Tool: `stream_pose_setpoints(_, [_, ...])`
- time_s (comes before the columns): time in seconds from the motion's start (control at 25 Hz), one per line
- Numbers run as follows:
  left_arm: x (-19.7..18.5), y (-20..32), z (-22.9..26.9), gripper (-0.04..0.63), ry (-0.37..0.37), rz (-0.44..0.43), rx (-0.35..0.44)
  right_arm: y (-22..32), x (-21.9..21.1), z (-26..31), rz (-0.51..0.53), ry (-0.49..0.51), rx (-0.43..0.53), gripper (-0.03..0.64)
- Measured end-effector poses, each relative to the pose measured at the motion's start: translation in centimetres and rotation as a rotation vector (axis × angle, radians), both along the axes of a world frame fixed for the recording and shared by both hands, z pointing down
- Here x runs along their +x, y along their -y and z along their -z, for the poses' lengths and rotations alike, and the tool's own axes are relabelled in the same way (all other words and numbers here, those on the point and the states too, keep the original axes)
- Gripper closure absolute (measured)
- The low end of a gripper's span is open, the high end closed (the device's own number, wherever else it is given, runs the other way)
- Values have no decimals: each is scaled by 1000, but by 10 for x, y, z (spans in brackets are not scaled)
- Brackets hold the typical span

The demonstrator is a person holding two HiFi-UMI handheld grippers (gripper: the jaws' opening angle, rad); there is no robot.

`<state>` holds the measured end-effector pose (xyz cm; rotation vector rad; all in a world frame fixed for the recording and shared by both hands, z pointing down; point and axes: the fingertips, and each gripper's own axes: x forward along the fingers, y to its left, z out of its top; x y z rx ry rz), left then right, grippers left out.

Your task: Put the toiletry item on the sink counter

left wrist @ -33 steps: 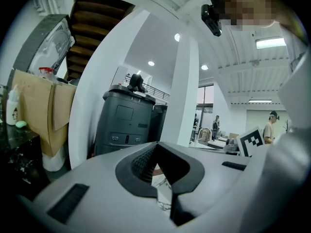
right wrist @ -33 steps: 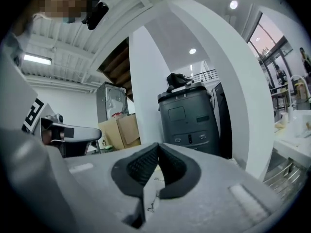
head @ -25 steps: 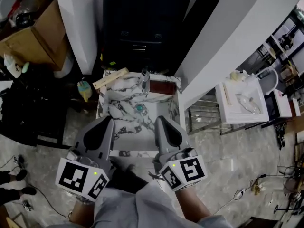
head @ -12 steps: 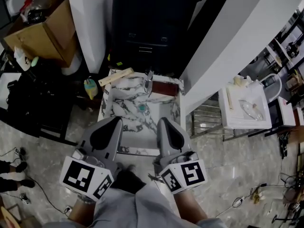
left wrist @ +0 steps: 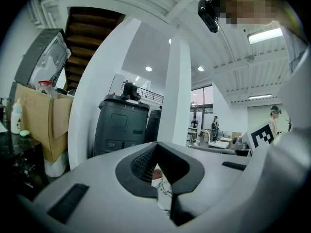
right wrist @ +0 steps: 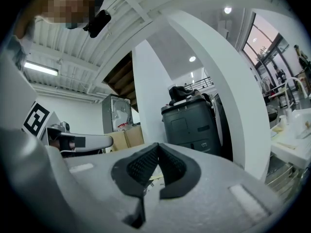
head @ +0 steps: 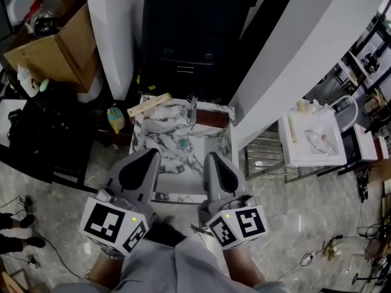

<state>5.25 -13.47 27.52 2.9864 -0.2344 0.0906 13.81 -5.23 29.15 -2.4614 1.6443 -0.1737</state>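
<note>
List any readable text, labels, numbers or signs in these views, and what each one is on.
No text is readable in any view.
Left marker cube and right marker cube: black-and-white square patterns, no letters.
Dark grey machine: small pale marks near its top, too small to read.
Bottle beside the cardboard box: label too small to read.

Two grey grippers with black-and-white marker cubes, the left gripper (head: 148,155) and the right gripper (head: 211,158), point side by side over the near edge of a white, dark-veined marble sink counter (head: 160,127). A pale wooden stick (head: 148,104) lies at its back left corner and a reddish-brown tray (head: 209,119) at the back right, with a teal drain (head: 181,143) in the middle.
</note>
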Motion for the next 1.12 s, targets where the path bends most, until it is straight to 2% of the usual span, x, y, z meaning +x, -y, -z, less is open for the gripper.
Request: stream_pose_setpoints(1.12, [-16, 37, 6, 591, -19, -11, -1, 40, -13, 0, 4, 13, -5, 620])
